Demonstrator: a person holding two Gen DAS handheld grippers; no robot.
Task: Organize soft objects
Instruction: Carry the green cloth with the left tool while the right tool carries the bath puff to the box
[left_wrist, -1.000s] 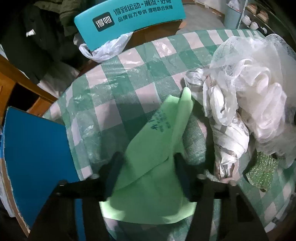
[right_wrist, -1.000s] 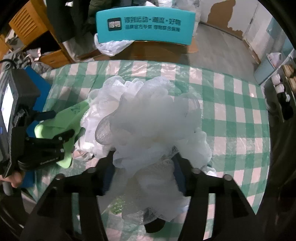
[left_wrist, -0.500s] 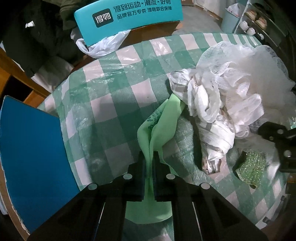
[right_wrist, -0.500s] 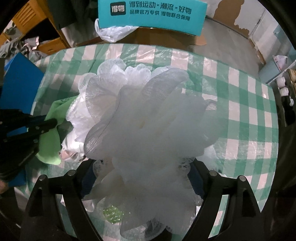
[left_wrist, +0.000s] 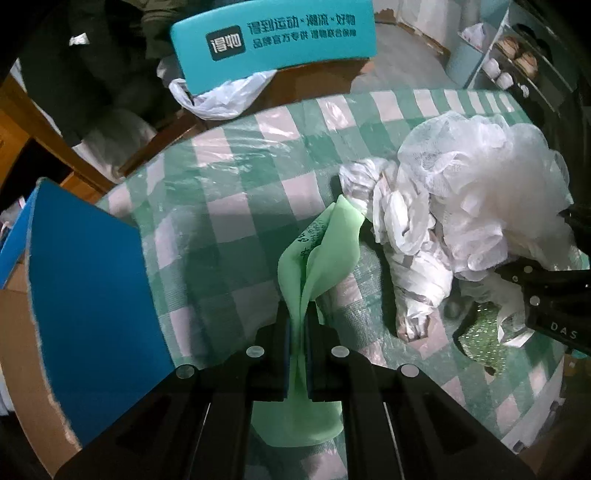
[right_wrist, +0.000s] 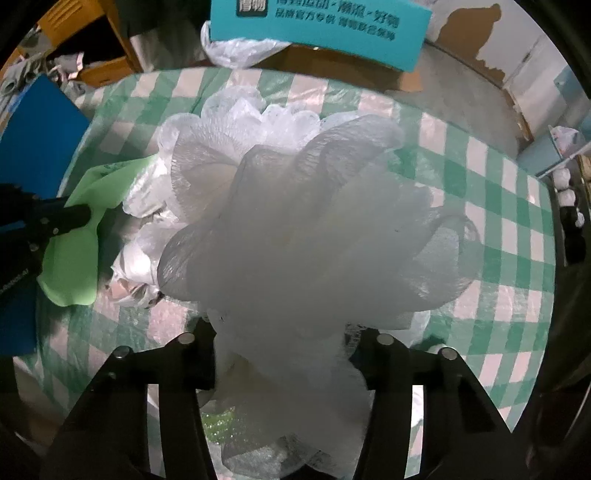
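My left gripper (left_wrist: 298, 334) is shut on a light green cloth (left_wrist: 325, 254), which rises from the jaws and drapes onto the checked tablecloth (left_wrist: 229, 206). The cloth also shows in the right wrist view (right_wrist: 74, 266). My right gripper (right_wrist: 284, 354) holds a big white mesh bath puff (right_wrist: 303, 229) between its fingers; the puff hides the jaws. The puff also shows in the left wrist view (left_wrist: 491, 188). A crumpled white cloth (left_wrist: 410, 251) and a green glittery scrubber (left_wrist: 487, 336) lie beside it.
A blue box flap (left_wrist: 85, 295) stands at the table's left edge. A teal chair back (left_wrist: 273, 37) with a white plastic bag (left_wrist: 221, 96) is behind the table. Shelves with cups (left_wrist: 498, 70) are at the far right.
My left gripper went from open around the green cloth to shut on it and lifted it. My right gripper drew the puff closer and higher.
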